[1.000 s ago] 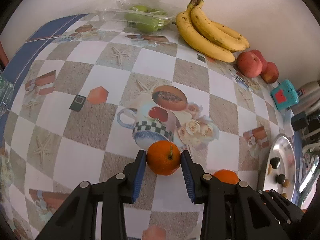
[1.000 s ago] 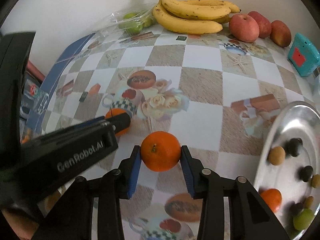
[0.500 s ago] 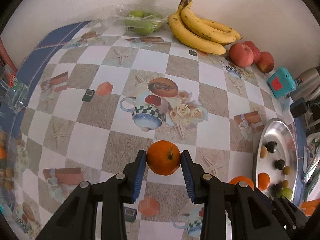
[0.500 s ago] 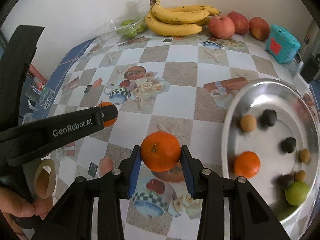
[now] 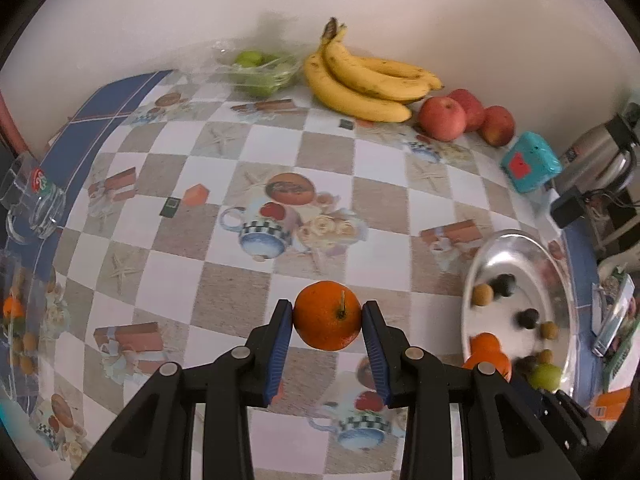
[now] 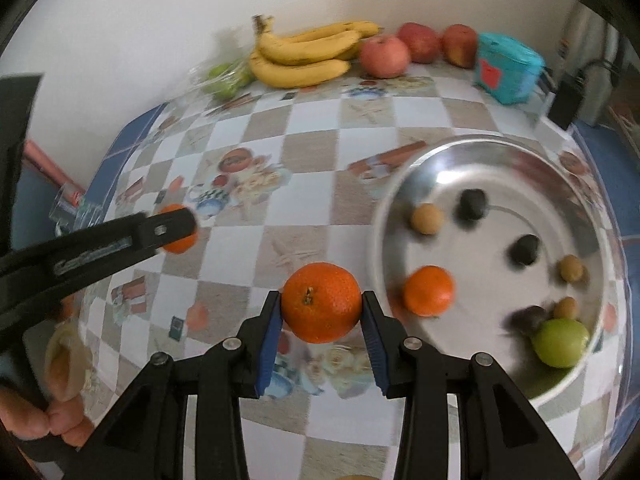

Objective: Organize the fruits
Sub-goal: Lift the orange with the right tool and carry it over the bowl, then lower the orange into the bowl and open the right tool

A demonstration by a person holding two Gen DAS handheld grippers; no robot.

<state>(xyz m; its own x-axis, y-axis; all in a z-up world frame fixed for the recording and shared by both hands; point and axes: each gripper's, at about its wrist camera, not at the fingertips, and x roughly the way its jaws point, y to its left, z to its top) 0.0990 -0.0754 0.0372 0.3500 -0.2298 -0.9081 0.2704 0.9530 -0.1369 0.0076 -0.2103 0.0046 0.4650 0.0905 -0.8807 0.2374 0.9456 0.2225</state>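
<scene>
My left gripper is shut on an orange with a short stem, held above the patterned tablecloth. In the right wrist view my right gripper is shut on another orange, just left of the silver bowl. A third orange lies in that bowl with a green fruit and several small dark and tan fruits. The left gripper's black arm reaches in from the left with its orange partly hidden. The silver bowl also shows at the right of the left wrist view.
Bananas, three red apples and a clear bag of green fruit line the far wall. A teal box and a metal flask stand at the back right. A glass mug sits at the table's left edge.
Both grippers have risen and travelled right with their oranges. The silver bowl has come much nearer in both views, and the tabletop looks farther below.
</scene>
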